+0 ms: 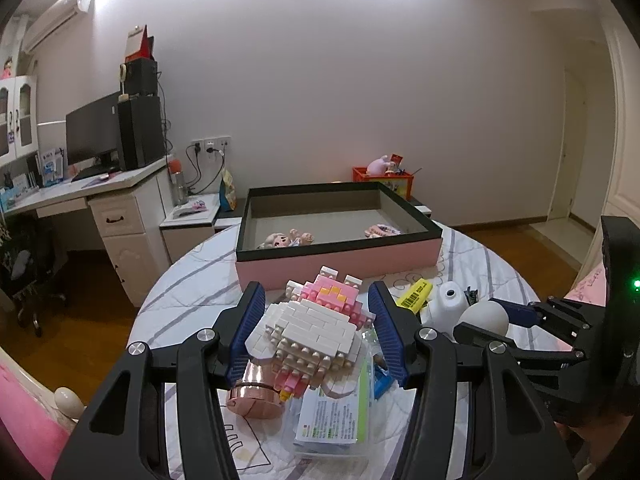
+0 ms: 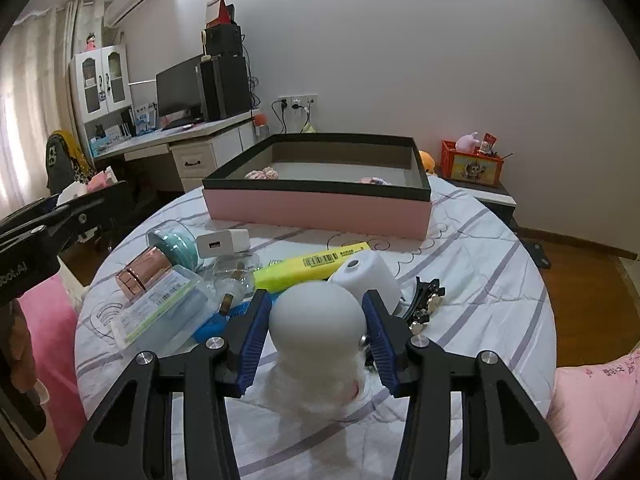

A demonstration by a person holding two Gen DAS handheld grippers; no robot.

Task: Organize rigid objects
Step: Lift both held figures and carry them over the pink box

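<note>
My left gripper [image 1: 316,300] is shut on a pink and white brick-built figure [image 1: 308,328] and holds it above the table clutter. My right gripper [image 2: 316,300] is shut on a white ball-headed toy with a fluffy body [image 2: 316,316], low over the tablecloth; the ball also shows in the left wrist view [image 1: 482,316]. A pink box with a black rim [image 1: 400,258] stands at the far side of the round table, also in the right wrist view [image 2: 320,208]. It holds small dolls [image 1: 286,239] and a pink item [image 1: 382,231].
On the table lie a yellow highlighter [image 2: 312,264], a white cylinder [image 2: 370,274], a white charger [image 2: 222,243], a rose-gold cap [image 2: 142,274], a clear plastic box [image 2: 164,312], a teal-lidded jar [image 2: 176,242] and a black hair clip [image 2: 428,300]. A desk with monitor stands left.
</note>
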